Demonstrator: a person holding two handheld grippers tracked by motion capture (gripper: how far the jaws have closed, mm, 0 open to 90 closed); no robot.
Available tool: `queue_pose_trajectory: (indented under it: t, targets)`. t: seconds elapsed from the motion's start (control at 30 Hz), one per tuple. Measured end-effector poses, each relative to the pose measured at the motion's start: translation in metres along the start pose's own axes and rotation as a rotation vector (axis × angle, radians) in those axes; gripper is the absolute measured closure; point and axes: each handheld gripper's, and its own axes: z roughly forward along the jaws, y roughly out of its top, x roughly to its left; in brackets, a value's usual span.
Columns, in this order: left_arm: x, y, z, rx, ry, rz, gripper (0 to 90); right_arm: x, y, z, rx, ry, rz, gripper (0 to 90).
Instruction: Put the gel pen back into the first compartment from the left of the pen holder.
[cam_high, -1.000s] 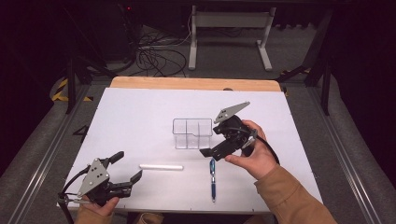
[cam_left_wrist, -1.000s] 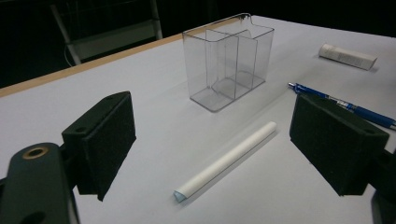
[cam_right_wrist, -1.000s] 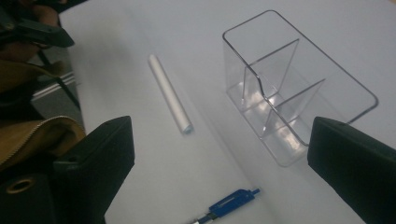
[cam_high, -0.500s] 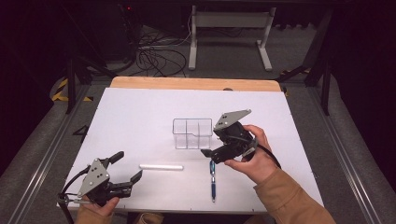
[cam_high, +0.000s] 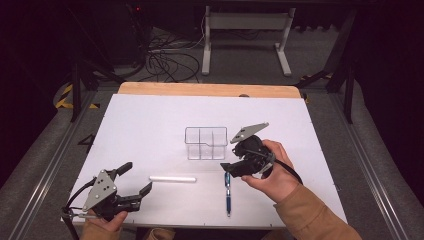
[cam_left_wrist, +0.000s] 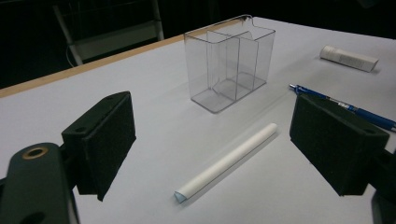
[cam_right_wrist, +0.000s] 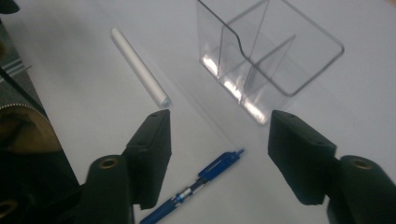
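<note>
A blue pen (cam_high: 228, 192) lies on the white table (cam_high: 150, 120), its tip towards a clear divided box (cam_high: 206, 143). My right gripper (cam_high: 226, 168) hovers over the pen's far end. Its jaws have just been closing and stand half apart. In the right gripper view the pen (cam_right_wrist: 201, 186) lies below the gap of this gripper (cam_right_wrist: 219, 154), and the pads are off it. A white tube (cam_high: 173, 178) lies left of the pen. My left gripper (cam_high: 137, 177) rests at the front left, open and empty. It (cam_left_wrist: 215, 140) faces the tube (cam_left_wrist: 229, 163) and the box (cam_left_wrist: 231, 60).
The table's wooden back edge (cam_high: 210, 90) runs behind the box. In the left gripper view a short white roll (cam_left_wrist: 348, 58) lies farther off, beyond the pen (cam_left_wrist: 345, 107). Grey floor, cables and a stand lie past the table.
My right hand has sunk a little towards the pen's far end and its jaws have drawn closer together. The left gripper, tube, box and pen have stayed put.
</note>
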Motion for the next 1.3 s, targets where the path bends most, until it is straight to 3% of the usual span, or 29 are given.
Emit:
queue_pose_trajectory:
  t: [0.2,0.3,0.37,0.4,0.43,0.53,0.67,0.77,0.93,1.0,1.07,1.3]
  targets:
    - [0.000,0.000,0.000,0.000,0.001,-0.003,15.2,0.001,-0.011,0.004,0.010,-0.019,0.109,50.5]
    - [0.000,0.000,0.000,0.000,0.001,-0.002,15.3,0.004,-0.014,0.006,0.023,-0.044,0.133,50.6]
    - [0.000,0.000,0.000,0.001,0.000,-0.002,15.3,0.006,-0.016,0.007,0.015,-0.068,0.183,51.6]
    - [-0.001,0.000,0.000,0.002,0.000,-0.001,15.3,0.007,-0.017,0.007,0.020,-0.070,0.208,56.6]
    - [-0.001,0.000,0.000,0.002,0.000,-0.001,15.3,0.007,-0.018,0.006,0.020,-0.062,0.238,60.7]
    - [-0.001,0.000,0.000,0.001,0.000,-0.001,15.3,0.005,-0.021,0.005,-0.016,-0.013,0.291,61.1]
    - [0.000,0.000,0.000,0.002,0.001,0.000,15.2,0.004,-0.022,0.008,0.006,-0.011,0.315,61.6]
    - [0.000,0.000,0.001,0.003,0.003,0.006,15.3,0.002,-0.024,0.010,-0.022,-0.040,0.272,62.0]
    - [-0.001,0.000,0.000,0.002,0.003,0.001,15.2,0.000,-0.029,0.017,0.018,-0.007,0.333,61.2]
    - [-0.001,0.000,0.000,0.002,0.003,0.001,15.3,0.000,-0.031,0.021,0.067,0.017,0.381,58.6]
    - [-0.001,0.000,0.000,0.002,0.003,0.002,15.3,0.001,-0.033,0.025,0.104,0.029,0.382,58.0]
    - [-0.001,0.000,0.000,0.000,0.003,0.005,15.3,0.002,-0.036,0.034,0.123,0.058,0.442,57.7]
